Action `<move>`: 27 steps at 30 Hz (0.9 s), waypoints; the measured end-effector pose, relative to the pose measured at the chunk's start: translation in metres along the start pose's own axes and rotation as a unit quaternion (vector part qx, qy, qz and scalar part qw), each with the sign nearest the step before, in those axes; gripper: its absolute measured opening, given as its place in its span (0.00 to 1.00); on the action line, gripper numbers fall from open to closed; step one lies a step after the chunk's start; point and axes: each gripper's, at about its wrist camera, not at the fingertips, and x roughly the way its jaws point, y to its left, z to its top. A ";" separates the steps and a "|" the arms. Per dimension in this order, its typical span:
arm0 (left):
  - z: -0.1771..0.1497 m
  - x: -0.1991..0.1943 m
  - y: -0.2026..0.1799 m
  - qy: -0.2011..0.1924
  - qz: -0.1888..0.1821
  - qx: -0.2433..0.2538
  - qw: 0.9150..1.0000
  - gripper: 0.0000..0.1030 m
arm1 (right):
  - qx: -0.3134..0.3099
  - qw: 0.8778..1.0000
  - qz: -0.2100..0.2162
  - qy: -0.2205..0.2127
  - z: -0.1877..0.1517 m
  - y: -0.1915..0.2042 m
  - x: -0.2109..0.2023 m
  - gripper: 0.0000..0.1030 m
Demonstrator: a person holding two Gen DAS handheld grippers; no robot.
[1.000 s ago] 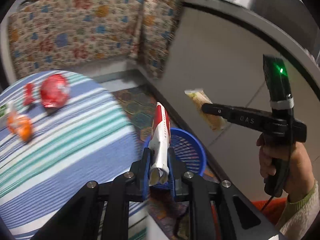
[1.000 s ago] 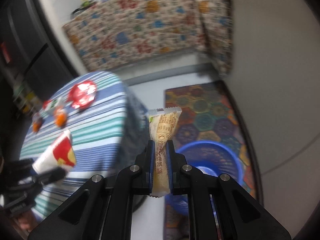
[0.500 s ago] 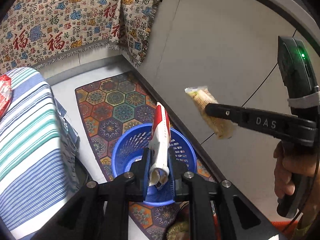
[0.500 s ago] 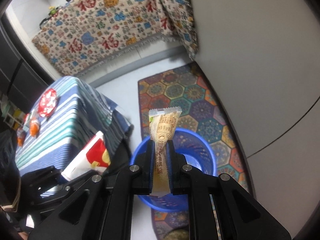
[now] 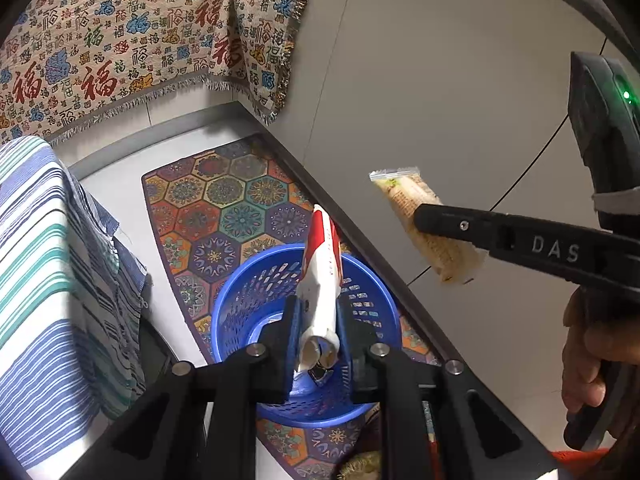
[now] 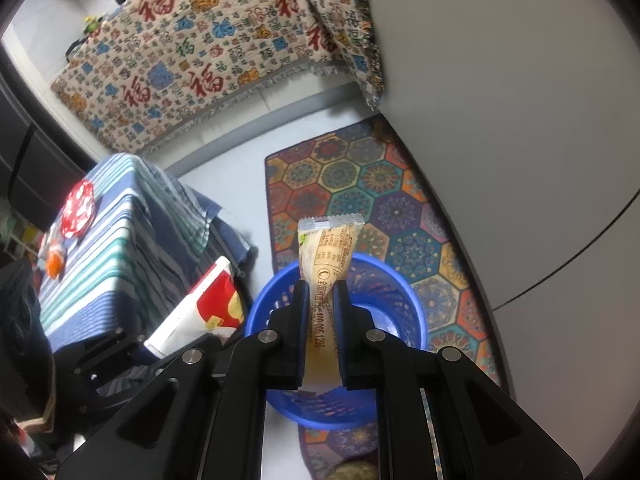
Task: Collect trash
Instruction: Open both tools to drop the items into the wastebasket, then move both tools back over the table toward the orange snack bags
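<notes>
Fingers: my left gripper (image 5: 318,334), just loosening, brackets a red-and-white wrapper (image 5: 322,276) | right gripper (image 6: 320,304) pinches a tan wrapper (image 6: 326,264) | both above the blue basket (image 5: 240,312), ready for dropping.

Between the fingers of the left gripper (image 5: 318,330) stands a white and red wrapper (image 5: 322,276). Below it sits a bright blue basket (image 5: 240,304) with a lattice wall. The basket rests on a rug (image 5: 224,200) of hexagons in orange, purple, teal and red. Left of this gripper hangs a cloth (image 5: 36,264) striped in blue, white and green. The black right gripper (image 6: 320,308) carries a tan wrapper (image 6: 330,248) with dark print. Beyond, a cream throw (image 6: 200,52) bears red characters with blue and orange motifs.
</notes>
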 end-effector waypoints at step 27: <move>-0.088 -0.200 0.041 -0.101 0.061 -0.034 0.992 0.80 | -0.089 0.982 -0.093 -0.135 -0.019 0.116 -0.073 0.99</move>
